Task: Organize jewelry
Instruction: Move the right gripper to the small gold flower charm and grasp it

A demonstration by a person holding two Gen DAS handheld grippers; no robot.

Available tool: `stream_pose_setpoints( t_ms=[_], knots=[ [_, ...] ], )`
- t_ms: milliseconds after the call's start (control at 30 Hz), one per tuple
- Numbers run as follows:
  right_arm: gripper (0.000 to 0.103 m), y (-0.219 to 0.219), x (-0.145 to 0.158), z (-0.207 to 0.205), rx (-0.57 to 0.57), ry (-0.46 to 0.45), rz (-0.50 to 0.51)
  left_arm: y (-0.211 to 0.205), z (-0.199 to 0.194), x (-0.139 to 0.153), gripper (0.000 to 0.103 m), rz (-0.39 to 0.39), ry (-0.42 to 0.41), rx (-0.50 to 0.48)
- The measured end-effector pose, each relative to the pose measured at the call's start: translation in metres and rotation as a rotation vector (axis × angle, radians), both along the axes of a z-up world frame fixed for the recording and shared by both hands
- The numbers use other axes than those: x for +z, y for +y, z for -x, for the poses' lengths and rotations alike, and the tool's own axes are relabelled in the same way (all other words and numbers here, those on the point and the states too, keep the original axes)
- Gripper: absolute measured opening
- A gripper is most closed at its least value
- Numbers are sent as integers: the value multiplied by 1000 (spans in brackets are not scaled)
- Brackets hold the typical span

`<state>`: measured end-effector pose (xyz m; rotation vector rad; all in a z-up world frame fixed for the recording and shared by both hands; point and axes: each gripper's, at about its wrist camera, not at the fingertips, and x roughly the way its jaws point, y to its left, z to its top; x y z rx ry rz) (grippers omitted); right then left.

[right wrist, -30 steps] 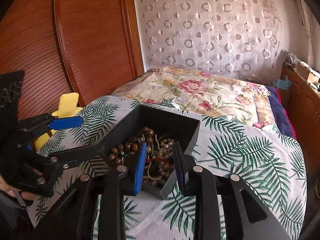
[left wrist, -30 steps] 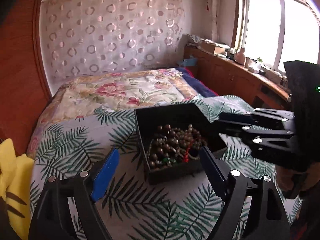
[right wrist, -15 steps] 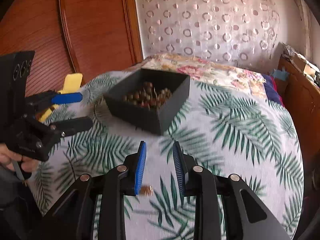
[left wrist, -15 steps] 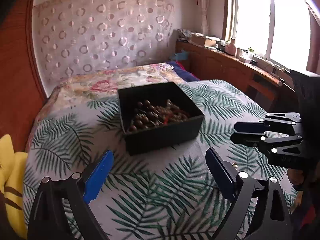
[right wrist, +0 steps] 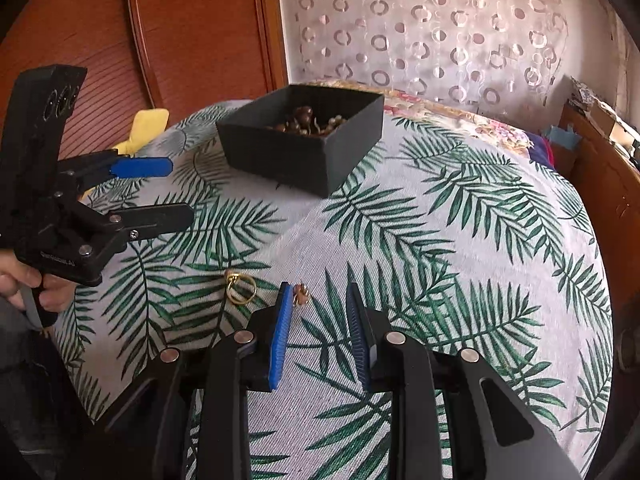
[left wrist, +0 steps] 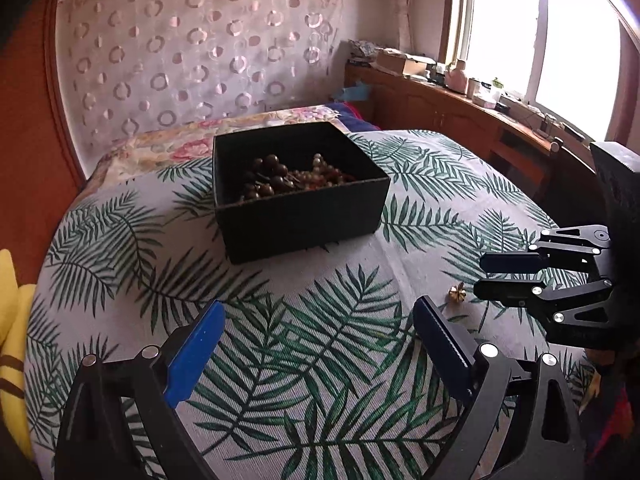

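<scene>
A black box stands on the palm-leaf cloth covering the tabletop, toward its far side, and holds a heap of brown and pale beads. Nearer the tools, two loose gold pieces lie on the cloth: a small flower-shaped gold charm and, to its left, a gold ring. They lie near each other but apart, and well apart from the box.

The right tool has its blue-padded fingers partly spread and pinches nothing; the charm lies just beside the tip of its left finger, slightly inside the gap. In the left wrist view the same charm lies just left of the right tool's fingertips.

The left tool has its fingers spread wide over bare cloth and grips nothing; it is off to the left of the ring, with nothing between them.

Around: a yellow soft object at the tabletop's left edge, a floral bedspread beyond the box, a curtain with ring patterns, and a wooden sideboard under the window
</scene>
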<state>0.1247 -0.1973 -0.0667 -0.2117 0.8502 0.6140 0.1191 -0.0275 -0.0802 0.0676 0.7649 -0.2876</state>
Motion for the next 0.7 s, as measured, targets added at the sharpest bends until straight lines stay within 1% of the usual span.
stream_pose_setpoints(
  t_ms=[200,400,433,500,567,700],
  knots=[
    [30,12,-4,-2,23,9,39,1,3,-5,91,5,15,-2],
    [30,26,-10,-3,41,-3,92,1,4,-7,91,13,23,-6],
    [28,26,-11,-4,41,-6,95,0,4,-7,91,14,24,-7],
    [17,26,-10,-3,50,-6,96,0,4,-8,91,14,28,-9],
    [17,26,-10,-1,55,-15,105,-1,4,-9,91,18,32,-14],
    [17,16,-8,1,39,-18,90,-11,6,-10,91,19,43,-42]
  ],
)
